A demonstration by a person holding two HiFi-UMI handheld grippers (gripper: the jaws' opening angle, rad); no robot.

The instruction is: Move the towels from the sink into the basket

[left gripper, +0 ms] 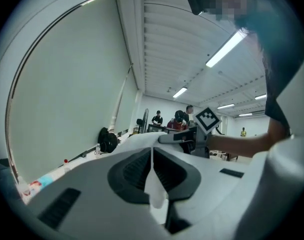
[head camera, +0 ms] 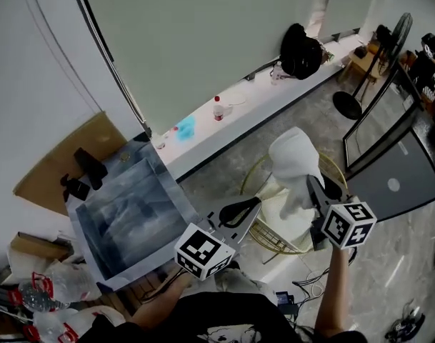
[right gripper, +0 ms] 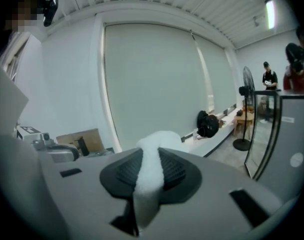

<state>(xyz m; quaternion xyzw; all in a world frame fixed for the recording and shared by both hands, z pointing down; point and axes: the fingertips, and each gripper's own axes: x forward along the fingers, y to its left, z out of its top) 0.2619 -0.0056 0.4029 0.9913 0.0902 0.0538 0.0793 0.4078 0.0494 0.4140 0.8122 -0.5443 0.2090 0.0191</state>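
A white towel [head camera: 292,159] hangs bunched above the gold wire basket [head camera: 268,239], which holds more white cloth. My right gripper [head camera: 311,186] is shut on this towel; in the right gripper view the towel [right gripper: 149,179] fills the gap between the pads of the right gripper [right gripper: 151,171]. My left gripper [head camera: 249,207] is just left of the basket, between it and the metal sink [head camera: 142,266]. In the left gripper view, the left gripper [left gripper: 152,176] pinches a thin fold of white towel [left gripper: 155,196]. The sink's inside is reflective, and no towel shows clearly in it.
A window ledge behind carries a red-capped bottle [head camera: 217,109], a blue item [head camera: 185,128] and a black bag [head camera: 301,52]. A standing fan [head camera: 374,63] and a dark cabinet [head camera: 399,177] are at right. Cardboard [head camera: 67,156] and plastic bags [head camera: 49,299] lie left of the sink.
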